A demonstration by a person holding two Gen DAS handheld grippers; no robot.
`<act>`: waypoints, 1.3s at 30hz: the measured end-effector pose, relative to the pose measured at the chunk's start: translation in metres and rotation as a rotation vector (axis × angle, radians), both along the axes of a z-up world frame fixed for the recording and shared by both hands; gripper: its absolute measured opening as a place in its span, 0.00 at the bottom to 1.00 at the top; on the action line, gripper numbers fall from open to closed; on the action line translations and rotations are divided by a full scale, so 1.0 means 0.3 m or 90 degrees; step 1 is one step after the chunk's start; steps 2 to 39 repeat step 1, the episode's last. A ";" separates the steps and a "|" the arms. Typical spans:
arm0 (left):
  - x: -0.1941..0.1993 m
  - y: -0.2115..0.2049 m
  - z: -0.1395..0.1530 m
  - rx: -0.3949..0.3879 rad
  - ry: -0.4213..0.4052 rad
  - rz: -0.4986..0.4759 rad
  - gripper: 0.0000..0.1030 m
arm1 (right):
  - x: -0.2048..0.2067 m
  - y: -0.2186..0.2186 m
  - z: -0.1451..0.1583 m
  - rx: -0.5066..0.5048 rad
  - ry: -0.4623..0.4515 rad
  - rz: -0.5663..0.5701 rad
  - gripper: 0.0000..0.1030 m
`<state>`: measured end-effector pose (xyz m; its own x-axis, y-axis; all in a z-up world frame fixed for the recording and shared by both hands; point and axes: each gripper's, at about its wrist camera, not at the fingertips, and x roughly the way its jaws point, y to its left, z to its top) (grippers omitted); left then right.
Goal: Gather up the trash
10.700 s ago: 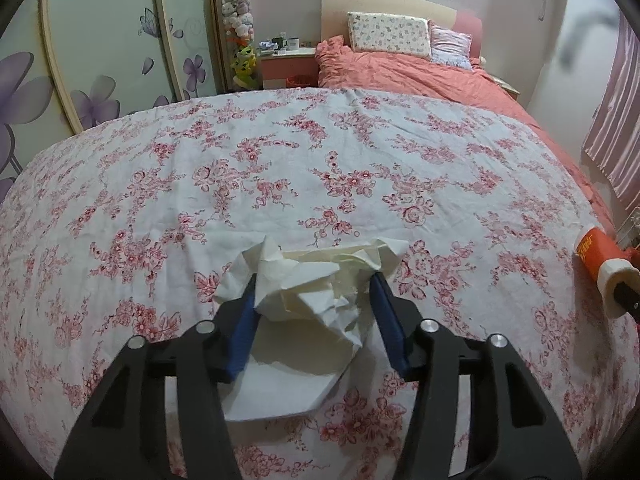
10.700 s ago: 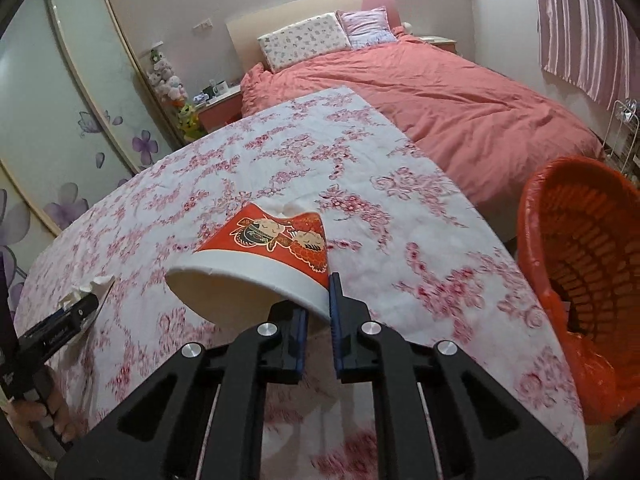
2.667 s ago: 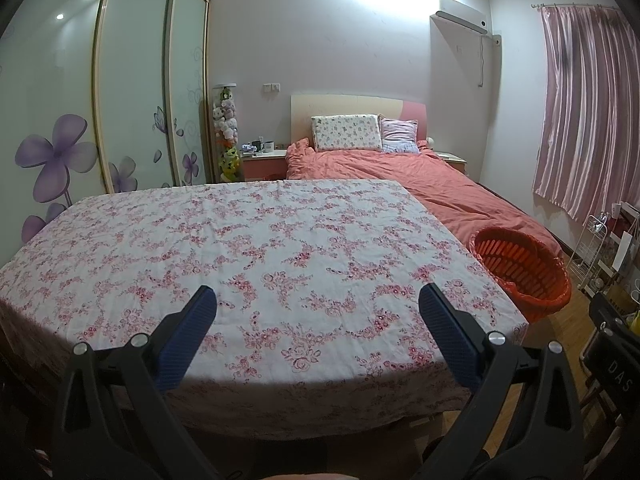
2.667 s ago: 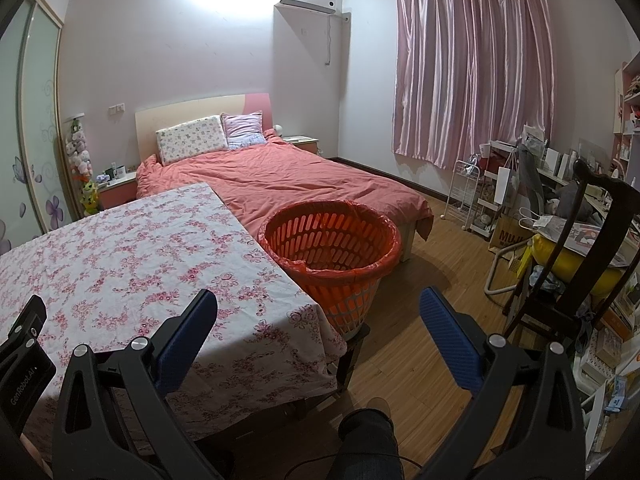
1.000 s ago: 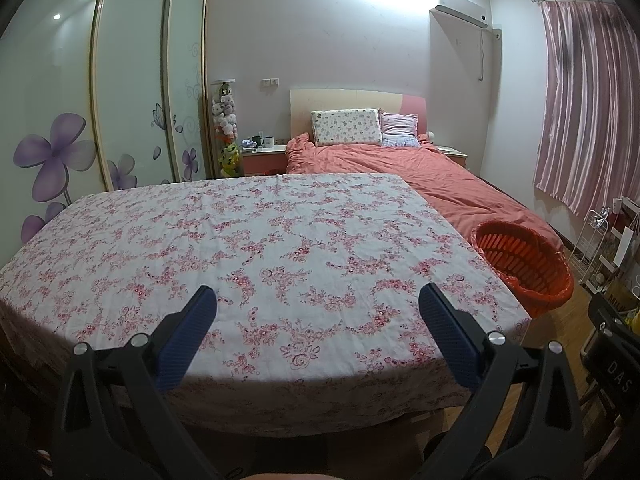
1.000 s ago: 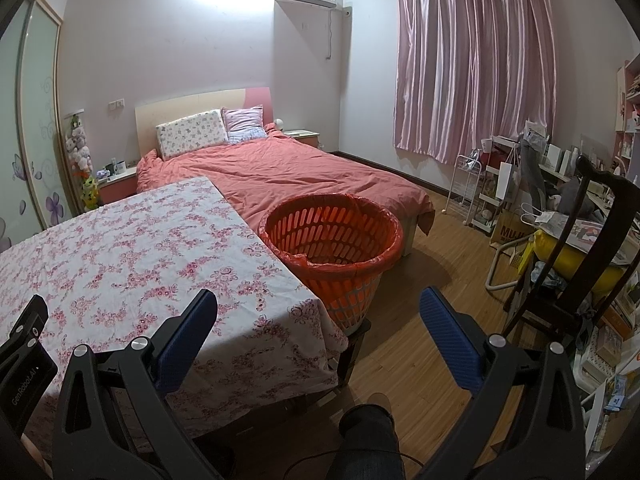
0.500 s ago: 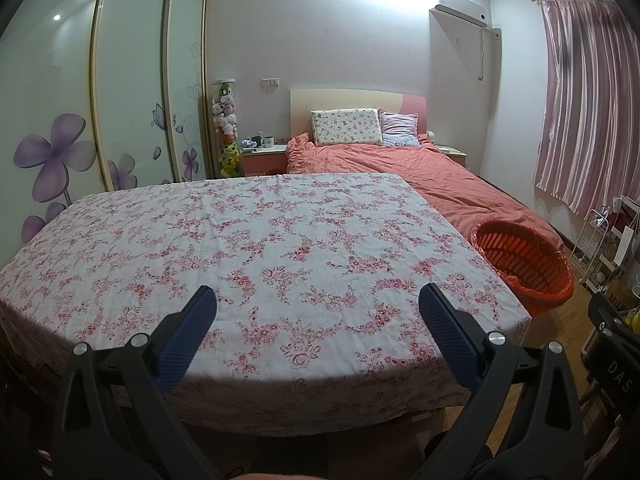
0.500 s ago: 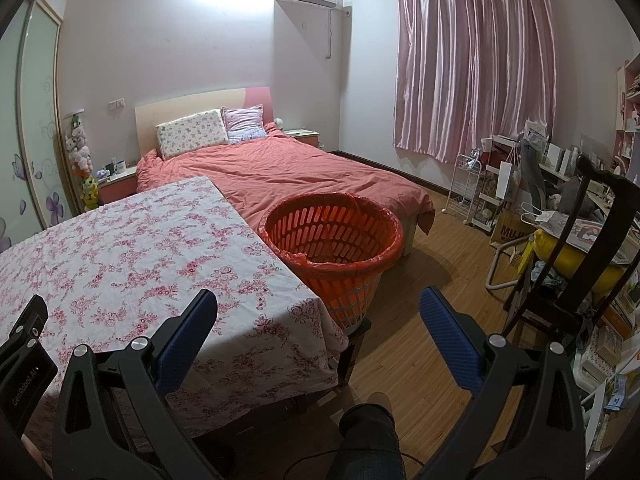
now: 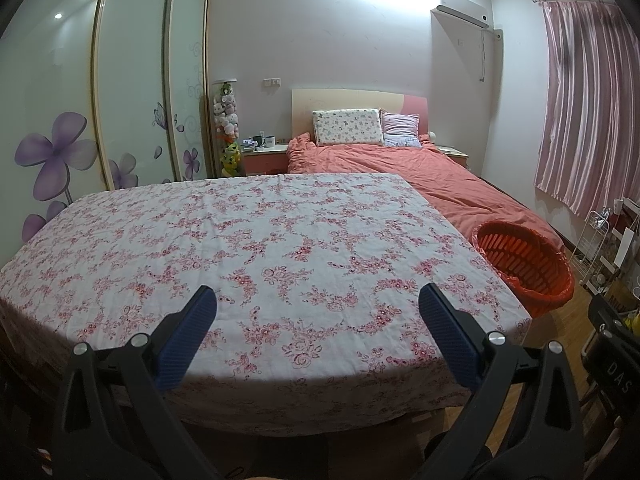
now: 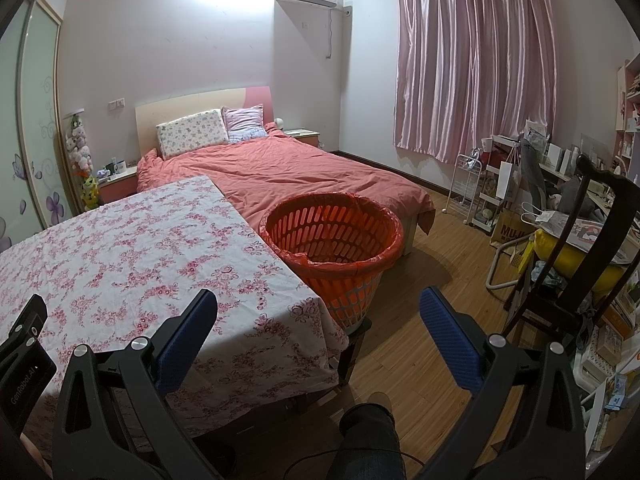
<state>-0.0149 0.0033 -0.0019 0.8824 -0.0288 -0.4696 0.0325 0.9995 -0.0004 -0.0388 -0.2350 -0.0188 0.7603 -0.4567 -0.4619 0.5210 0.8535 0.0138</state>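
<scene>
My left gripper [image 9: 316,300] is wide open and empty, held back from the near edge of the table with the floral cloth [image 9: 280,232]. My right gripper [image 10: 320,304] is wide open and empty, off the table's right corner, facing the orange trash basket [image 10: 332,236]. The basket stands beside the table's right edge and has an orange liner; it also shows in the left wrist view [image 9: 524,264]. I see no trash on the cloth. The basket's contents are hidden from here.
A bed with a coral duvet [image 10: 288,172] lies behind the table. A dark wooden chair [image 10: 592,248] and a cluttered desk stand at the right. A white wire rack [image 10: 468,188] stands by the pink curtain [image 10: 476,64]. My leg [image 10: 368,436] shows at the bottom.
Over the last second both grippers stay wide open and barely shift. Much earlier, the left held crumpled paper and the right a red paper cup; both are gone from the grippers.
</scene>
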 end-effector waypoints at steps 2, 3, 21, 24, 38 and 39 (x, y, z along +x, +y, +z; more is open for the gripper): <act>-0.001 0.000 0.000 0.000 0.000 0.000 0.96 | 0.000 0.000 0.000 0.000 0.000 0.000 0.97; -0.001 0.000 0.000 0.000 0.000 0.000 0.96 | 0.000 0.000 0.000 0.000 0.000 0.000 0.97; -0.001 0.000 0.000 0.000 0.000 0.000 0.96 | 0.000 0.000 0.000 0.000 0.000 0.000 0.97; -0.001 0.000 0.000 0.000 0.000 0.000 0.96 | 0.000 0.000 0.000 0.000 0.000 0.000 0.97; -0.001 0.000 0.000 0.000 0.000 0.000 0.96 | 0.000 0.000 0.000 0.000 0.000 0.000 0.97; -0.001 0.000 0.000 0.000 0.000 0.000 0.96 | 0.000 0.000 0.000 0.000 0.000 0.000 0.97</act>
